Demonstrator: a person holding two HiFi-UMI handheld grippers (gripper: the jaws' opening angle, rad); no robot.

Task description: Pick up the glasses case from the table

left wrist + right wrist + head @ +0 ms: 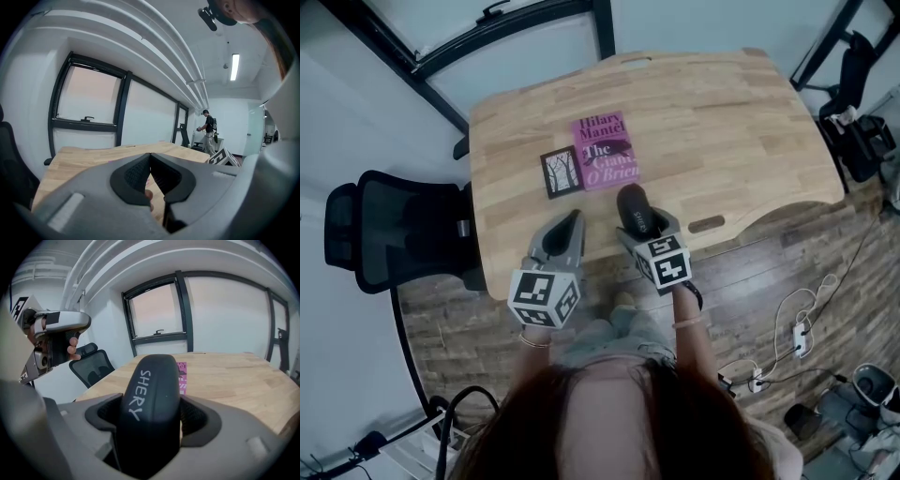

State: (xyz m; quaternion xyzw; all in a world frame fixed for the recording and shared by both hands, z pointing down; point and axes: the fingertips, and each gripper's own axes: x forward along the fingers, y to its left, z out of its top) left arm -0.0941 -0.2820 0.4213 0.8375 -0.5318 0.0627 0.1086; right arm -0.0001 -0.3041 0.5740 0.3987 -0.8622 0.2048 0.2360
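My glasses case: matte black, white lettering along it. Right gripper and left gripper: grey bodies, black textured pads. Marker cubes: black-and-white squares. Table: pale wood grain. Centre of head view: magenta book with dark lettering. Just left of it, black card with white tree drawing. Chair, left edge: black. Floor: brown planks.

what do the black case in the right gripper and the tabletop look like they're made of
Black oval glasses case: probably a hard plastic or leatherette shell, matte; it shows a smooth, dull surface with white lettering. Pale table: wood or wood laminate, satin finish; plank strips and grain are visible.
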